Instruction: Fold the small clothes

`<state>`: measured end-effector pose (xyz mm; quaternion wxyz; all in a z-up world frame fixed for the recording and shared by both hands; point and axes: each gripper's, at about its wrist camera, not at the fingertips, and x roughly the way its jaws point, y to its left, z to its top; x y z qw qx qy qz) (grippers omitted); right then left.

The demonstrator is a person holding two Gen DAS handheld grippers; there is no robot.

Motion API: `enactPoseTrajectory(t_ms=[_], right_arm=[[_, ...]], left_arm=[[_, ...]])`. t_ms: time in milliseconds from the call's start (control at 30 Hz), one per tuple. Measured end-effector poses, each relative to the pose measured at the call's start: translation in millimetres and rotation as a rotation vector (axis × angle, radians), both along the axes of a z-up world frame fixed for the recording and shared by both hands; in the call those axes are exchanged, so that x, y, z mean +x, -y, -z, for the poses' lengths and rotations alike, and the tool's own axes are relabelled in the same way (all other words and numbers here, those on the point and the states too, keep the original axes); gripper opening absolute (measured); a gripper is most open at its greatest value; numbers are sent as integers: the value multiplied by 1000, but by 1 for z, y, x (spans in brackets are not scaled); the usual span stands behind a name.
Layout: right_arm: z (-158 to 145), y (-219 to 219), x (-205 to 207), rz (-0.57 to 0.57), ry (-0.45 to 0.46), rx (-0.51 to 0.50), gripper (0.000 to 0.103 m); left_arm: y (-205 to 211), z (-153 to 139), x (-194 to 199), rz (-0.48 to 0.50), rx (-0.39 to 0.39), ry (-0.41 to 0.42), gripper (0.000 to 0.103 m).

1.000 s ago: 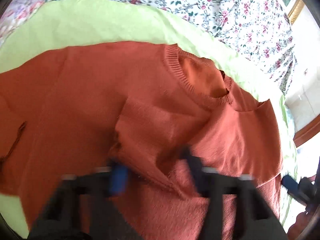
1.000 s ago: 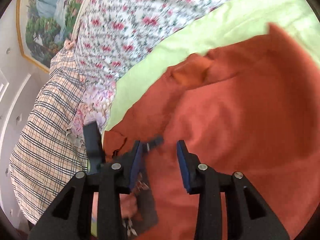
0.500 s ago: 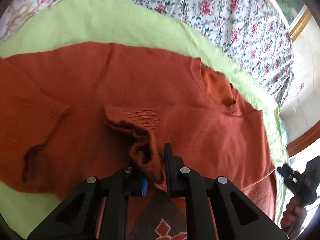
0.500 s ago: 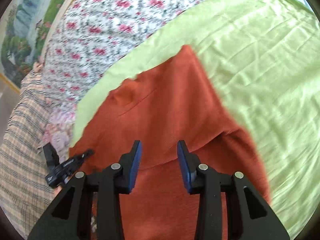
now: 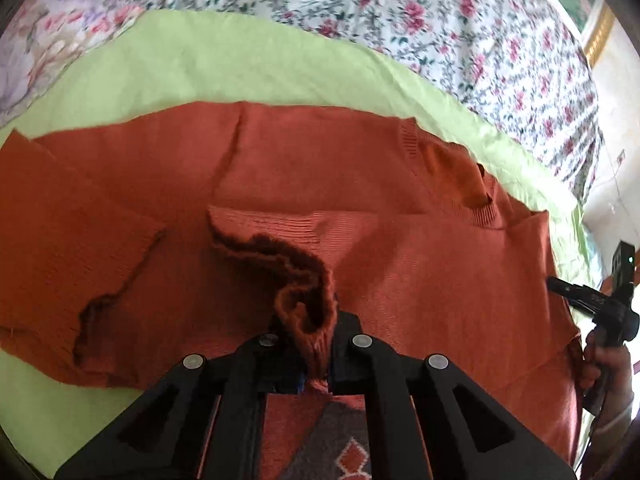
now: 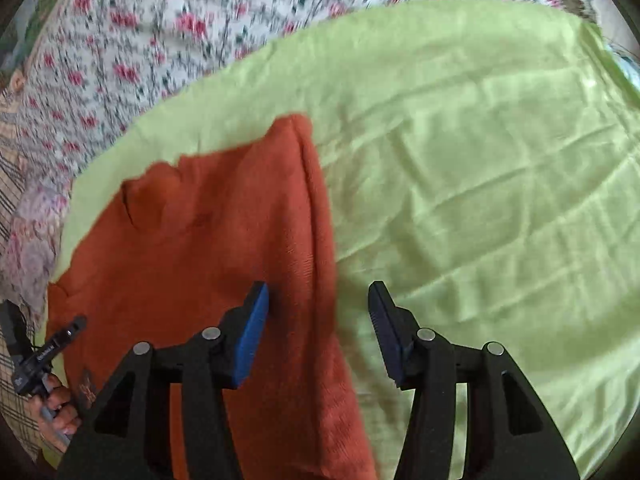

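A rust-orange knitted sweater (image 5: 400,208) lies spread on a light green sheet (image 5: 224,68). My left gripper (image 5: 314,344) is shut on the ribbed sleeve cuff (image 5: 308,300), which bunches up between the jaws over the sweater's body. The neckline (image 5: 464,176) is at the far right. In the right wrist view my right gripper (image 6: 318,328) is open and empty, its jaws straddling the sweater's folded right edge (image 6: 316,216). The left pad (image 6: 250,340) is over the sweater, the right one over the sheet (image 6: 480,184).
The green sheet lies on a floral bedspread (image 5: 440,20). A checked cloth (image 6: 12,168) shows at the far left of the right wrist view. The other hand-held gripper shows at the edge of each view (image 5: 600,308) (image 6: 36,356).
My left gripper closed on the sleeve cuff and drew it across the sweater's body. My right gripper opened wider and swung right to the sweater's edge over the sheet.
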<state>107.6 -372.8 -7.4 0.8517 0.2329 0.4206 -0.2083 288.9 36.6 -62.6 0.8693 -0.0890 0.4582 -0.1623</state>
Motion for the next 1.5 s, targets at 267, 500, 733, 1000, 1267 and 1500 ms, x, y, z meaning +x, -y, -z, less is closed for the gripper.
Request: enactPoseTrajectory(t_ms=[267,500,733,1000,1267,1500], right_arm=[[-2,14,-15,11,25,-69,11],[-10,8,-31,80,47,-99,16],[6,-35,-27,-18,-22,-106,15],[-22,-60,-67,-9,114,-42,42],[0,-123,-75,-123,109,91,44],[10,-138,-81,-138,80,127,44]], left_arm=[[27,0,4,44,52,35,6],[12,2,0,18,7,13,12],[-1,-3,-20,12,51,13,17],[-69,-44,-59,-86,134,139,55],[-64,-33,-18,-62,281,123,75],[-92,-5,16,-91,223,13,41]])
